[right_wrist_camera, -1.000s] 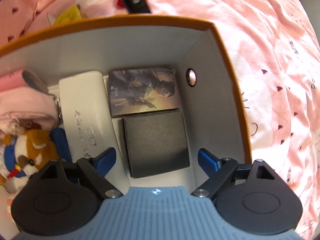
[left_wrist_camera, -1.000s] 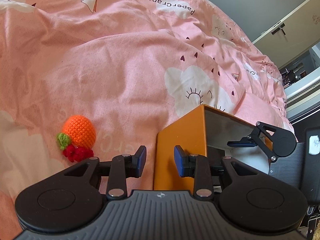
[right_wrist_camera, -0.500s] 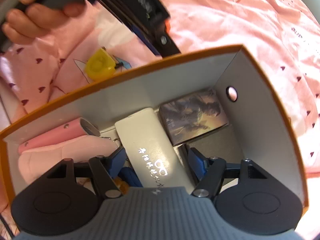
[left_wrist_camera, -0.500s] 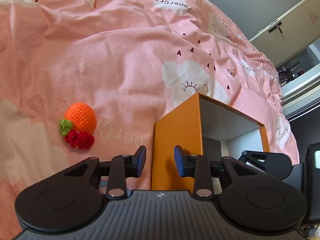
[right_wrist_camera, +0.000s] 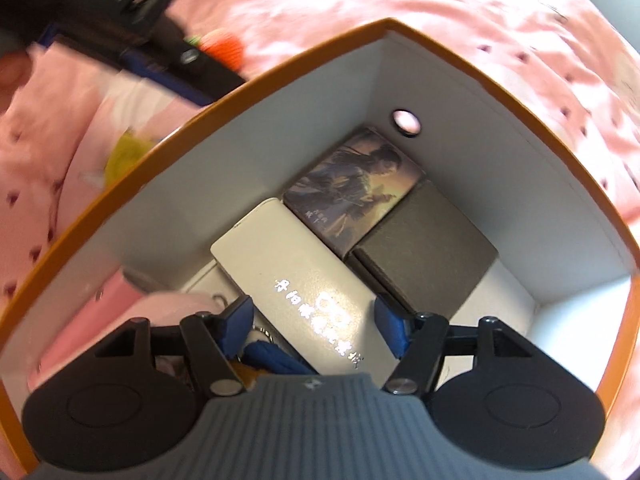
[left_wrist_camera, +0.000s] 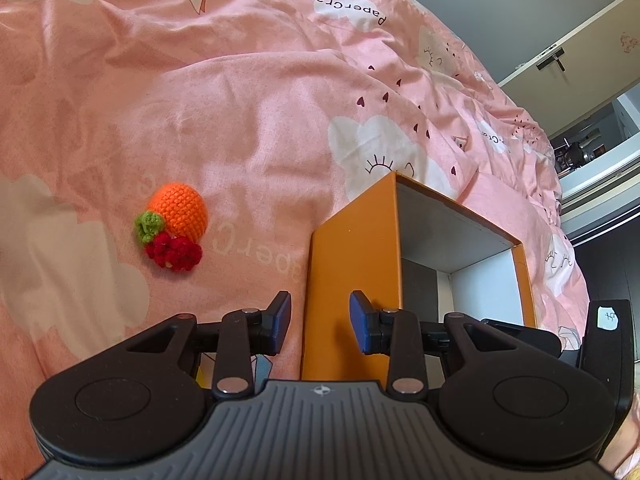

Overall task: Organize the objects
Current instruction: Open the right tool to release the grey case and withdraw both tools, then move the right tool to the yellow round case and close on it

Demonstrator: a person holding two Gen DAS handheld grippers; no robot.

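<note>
An orange box point(left_wrist_camera: 352, 264) with white inner walls point(right_wrist_camera: 304, 92) stands open on the pink bedspread. Inside lie a white case point(right_wrist_camera: 296, 276), a picture card box point(right_wrist_camera: 356, 188), a dark grey box point(right_wrist_camera: 424, 256) and pink items point(right_wrist_camera: 92, 320). My right gripper point(right_wrist_camera: 314, 330) is open above the box's inside, its fingers on either side of the white case. My left gripper point(left_wrist_camera: 320, 320) is open and empty, just in front of the box's near corner. A crocheted orange fruit point(left_wrist_camera: 176, 220) with green and red bits lies on the bed left of the box.
The pink patterned bedspread point(left_wrist_camera: 240, 100) is rumpled all around. A yellow object point(right_wrist_camera: 124, 152) lies outside the box near my left gripper's arm point(right_wrist_camera: 120, 12). A cupboard door point(left_wrist_camera: 580, 48) stands at the far right.
My right gripper has swung over the box and narrowed around the white case. My left gripper has drifted slightly, and the right gripper has dropped out of its view.
</note>
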